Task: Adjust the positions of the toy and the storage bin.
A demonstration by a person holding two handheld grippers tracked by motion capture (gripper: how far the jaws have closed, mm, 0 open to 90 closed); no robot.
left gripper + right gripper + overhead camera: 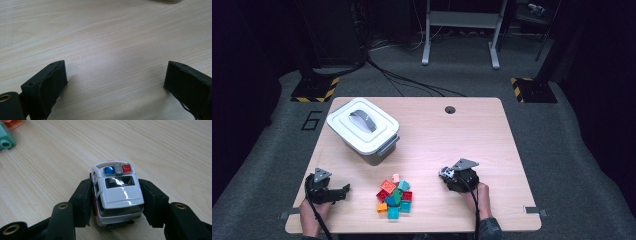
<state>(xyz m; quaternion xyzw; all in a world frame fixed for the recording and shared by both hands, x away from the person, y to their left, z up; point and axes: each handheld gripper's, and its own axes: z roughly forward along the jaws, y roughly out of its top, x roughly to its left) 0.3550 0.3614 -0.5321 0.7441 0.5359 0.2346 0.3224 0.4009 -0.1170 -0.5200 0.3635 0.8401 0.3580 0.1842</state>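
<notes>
Near the table's (492, 125) front left corner the left gripper (115, 77) rests with its jaws spread wide over bare wood, nothing between them; a lidded white box (363, 128) sits toward the back left; a heap of coloured blocks (394, 196) lies by the front edge; toward the front right, the right gripper (116, 202) has both pads pressed against the sides of a toy police car (116, 192) standing on the table.
</notes>
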